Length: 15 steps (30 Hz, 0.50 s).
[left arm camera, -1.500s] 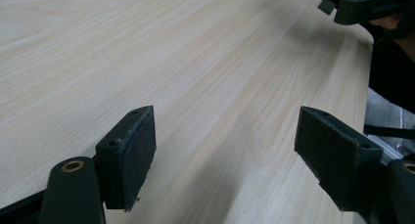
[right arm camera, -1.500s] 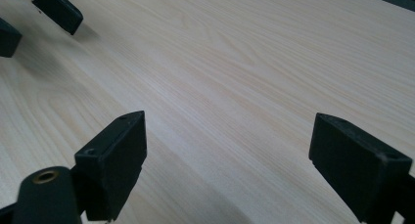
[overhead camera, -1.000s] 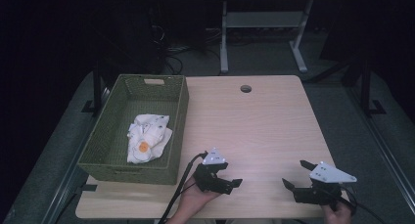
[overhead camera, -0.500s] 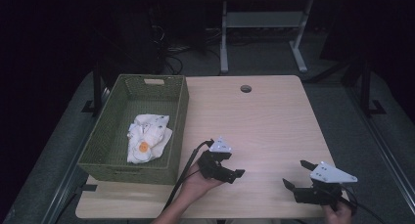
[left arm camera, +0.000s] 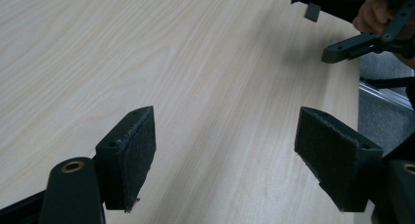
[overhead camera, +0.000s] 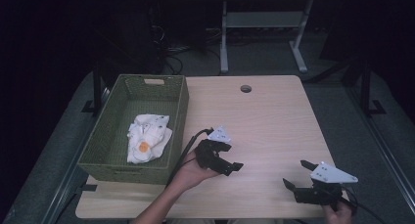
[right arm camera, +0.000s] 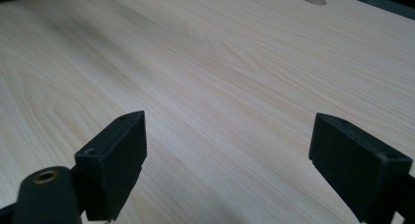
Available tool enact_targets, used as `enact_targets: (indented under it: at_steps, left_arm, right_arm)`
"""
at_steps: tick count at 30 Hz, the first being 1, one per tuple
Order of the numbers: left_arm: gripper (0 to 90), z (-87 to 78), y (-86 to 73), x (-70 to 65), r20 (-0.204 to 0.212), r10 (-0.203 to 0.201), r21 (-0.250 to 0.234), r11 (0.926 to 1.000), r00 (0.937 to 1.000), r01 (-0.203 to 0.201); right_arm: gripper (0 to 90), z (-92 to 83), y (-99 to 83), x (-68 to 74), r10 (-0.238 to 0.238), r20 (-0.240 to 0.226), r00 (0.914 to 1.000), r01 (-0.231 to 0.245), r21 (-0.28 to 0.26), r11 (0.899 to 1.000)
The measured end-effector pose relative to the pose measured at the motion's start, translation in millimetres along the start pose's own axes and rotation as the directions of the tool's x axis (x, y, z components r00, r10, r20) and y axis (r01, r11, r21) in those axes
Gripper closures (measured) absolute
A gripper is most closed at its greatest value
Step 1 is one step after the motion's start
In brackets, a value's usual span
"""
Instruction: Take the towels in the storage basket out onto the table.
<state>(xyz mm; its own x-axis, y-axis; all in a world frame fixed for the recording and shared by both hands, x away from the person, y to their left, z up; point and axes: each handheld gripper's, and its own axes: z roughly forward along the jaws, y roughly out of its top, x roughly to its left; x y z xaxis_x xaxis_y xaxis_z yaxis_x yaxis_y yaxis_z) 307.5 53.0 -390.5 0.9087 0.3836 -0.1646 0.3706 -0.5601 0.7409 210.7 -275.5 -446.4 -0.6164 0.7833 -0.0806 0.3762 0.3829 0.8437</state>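
My left gripper (overhead camera: 229,159) hovers over the light wooden table (overhead camera: 264,116) just right of the basket, jaws open and pointing right toward the other hand. In the left gripper view its padded jaws (left arm camera: 225,155) stand wide apart over bare wood, with nothing between them. My right gripper (overhead camera: 295,173) sits near the table's front right edge, jaws open and pointing left. The right gripper view shows the same wide gap (right arm camera: 227,155) over bare table.
A green woven basket (overhead camera: 180,109) stands on the table's left side with a crumpled white cloth (overhead camera: 147,136) bearing an orange spot inside. A round cable hole (overhead camera: 245,88) lies near the far edge. In the left gripper view the other gripper (left arm camera: 352,43) appears at the top right.
My left gripper has moved away from the front edge, further onto the table, and turned to point right. The right gripper has stayed where it was.
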Motion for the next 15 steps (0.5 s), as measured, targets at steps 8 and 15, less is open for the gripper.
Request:
enact_targets:
  at_steps: [8, 15]
  left_arm:
    - [23.6, -11.9, 9.8, 9.6, 0.068, -0.002, 0.005, 1.0, 0.9977, 0.001]
    - [23.9, -29.4, 21.4, 23.1, 0.09, 0.005, 0.012, 0.9999, 0.9959, -0.006]
  right_arm:
    - [13.7, -0.8, 0.1, -0.3, 0.004, 0.0, 1.0, -0.004, -0.003, 1.0]
    - [13.7, -1.1, -0.3, -1.6, 0.009, 0.002, 1.0, -0.009, -0.006, 1.0]
